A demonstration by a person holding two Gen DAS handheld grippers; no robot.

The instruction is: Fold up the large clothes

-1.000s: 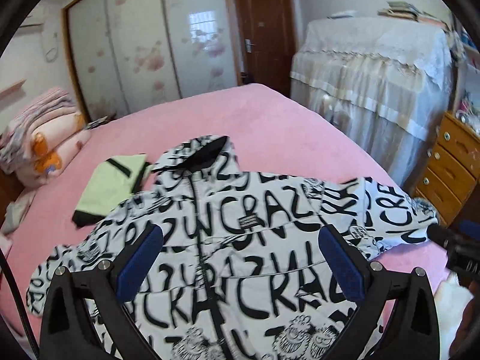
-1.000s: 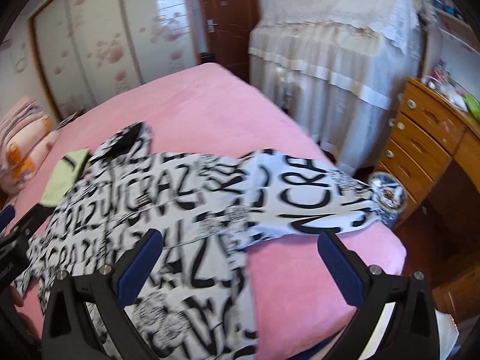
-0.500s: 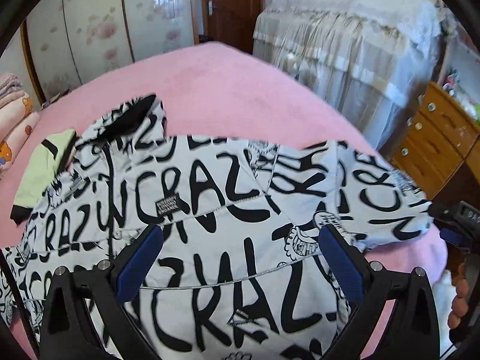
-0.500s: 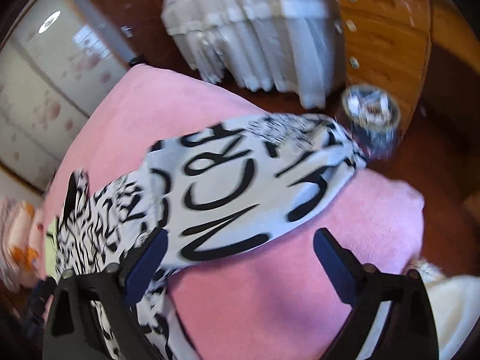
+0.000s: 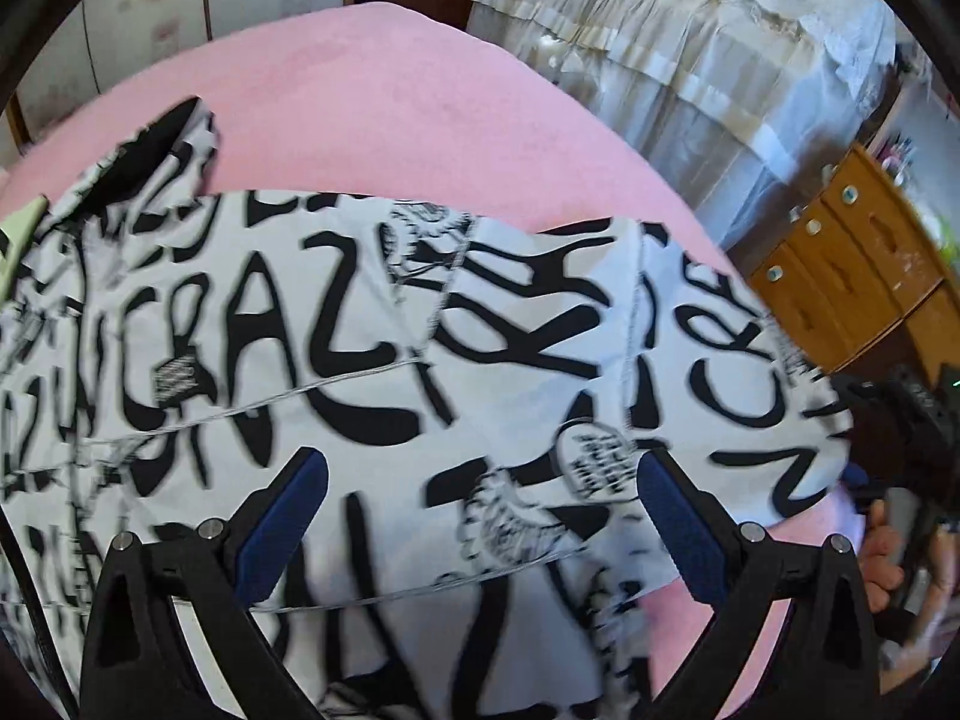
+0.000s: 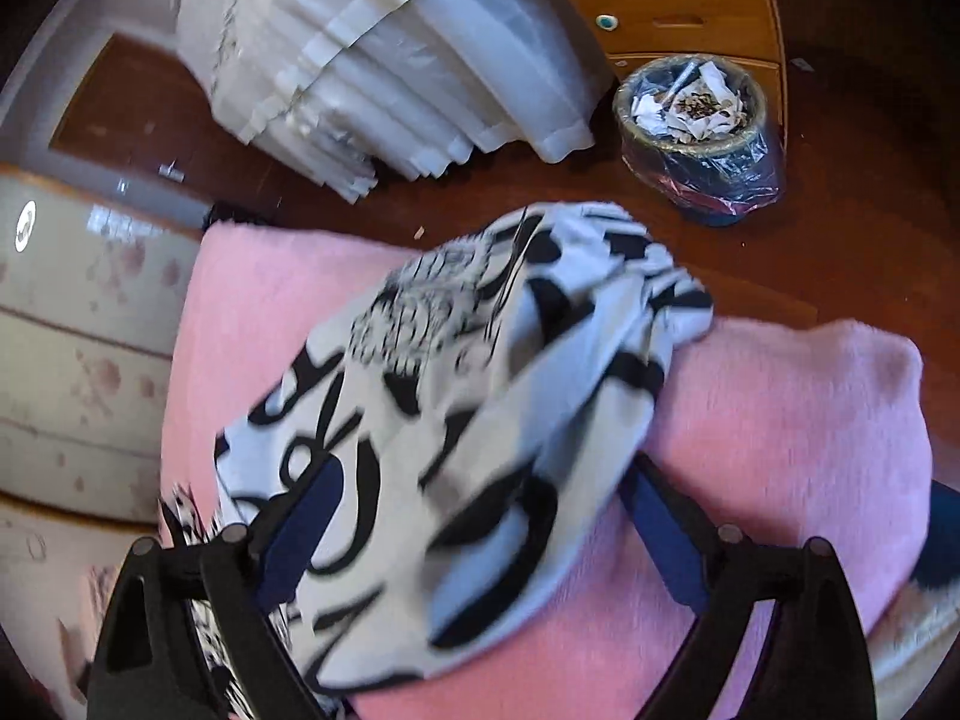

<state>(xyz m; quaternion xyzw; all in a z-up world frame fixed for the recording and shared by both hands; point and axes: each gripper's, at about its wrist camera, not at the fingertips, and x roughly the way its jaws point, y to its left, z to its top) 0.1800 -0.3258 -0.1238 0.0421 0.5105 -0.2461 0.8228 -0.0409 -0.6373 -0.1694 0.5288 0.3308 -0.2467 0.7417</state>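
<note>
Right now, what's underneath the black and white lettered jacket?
The jacket lies spread on a pink blanket, which shows all around it. Whatever sits directly beneath the fabric is covered and cannot be seen.

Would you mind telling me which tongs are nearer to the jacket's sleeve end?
Right. The right tongs straddle the sleeve end, jaws just closing but not yet gripping. The left tongs hover over the jacket body, further along.

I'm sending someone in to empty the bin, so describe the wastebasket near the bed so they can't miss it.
Start at the pink bed and go to the corner where the black-and-white lettered jacket sleeve hangs over the edge. On the dark wooden floor just beyond sits a small round wastebasket, beside the wooden drawers. It alone has a clear plastic liner and crumpled paper inside.
</note>
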